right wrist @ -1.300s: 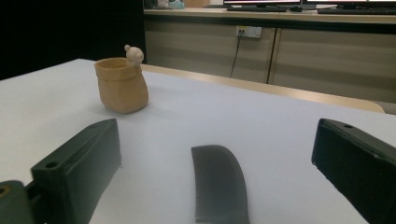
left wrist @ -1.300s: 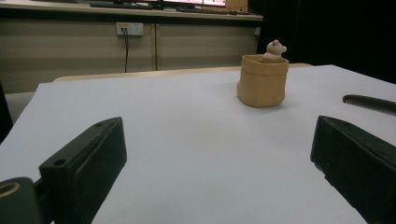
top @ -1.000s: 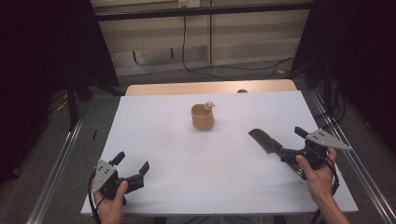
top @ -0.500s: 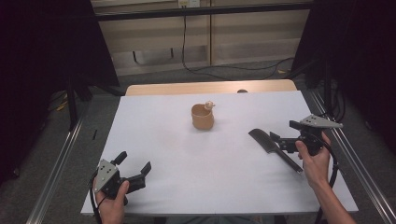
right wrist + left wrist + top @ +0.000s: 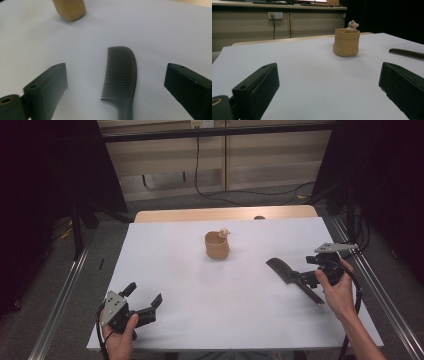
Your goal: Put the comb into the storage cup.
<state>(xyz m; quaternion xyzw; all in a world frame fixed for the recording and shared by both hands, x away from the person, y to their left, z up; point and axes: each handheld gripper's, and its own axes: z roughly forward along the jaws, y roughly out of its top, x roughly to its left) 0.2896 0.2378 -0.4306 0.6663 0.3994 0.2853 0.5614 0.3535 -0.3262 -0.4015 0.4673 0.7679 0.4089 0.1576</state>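
A black comb lies flat on the white table sheet at the right, its handle pointing toward the near right. My right gripper hangs open over the handle end. In the right gripper view the comb lies between the spread jaws of my right gripper, touching neither. A tan cup with a small bear figure at its rim stands mid-table. My left gripper rests open and empty at the near left corner. The left gripper view looks between its own jaws toward the cup.
A strip of bare wooden tabletop shows beyond the sheet's far edge. Metal rails run along both sides of the table. A cable trails from the right gripper near the sheet's right edge.
The right gripper has moved forward and a little left, from beside the comb's handle to over it. The left gripper has barely moved. The comb and cup stay put.
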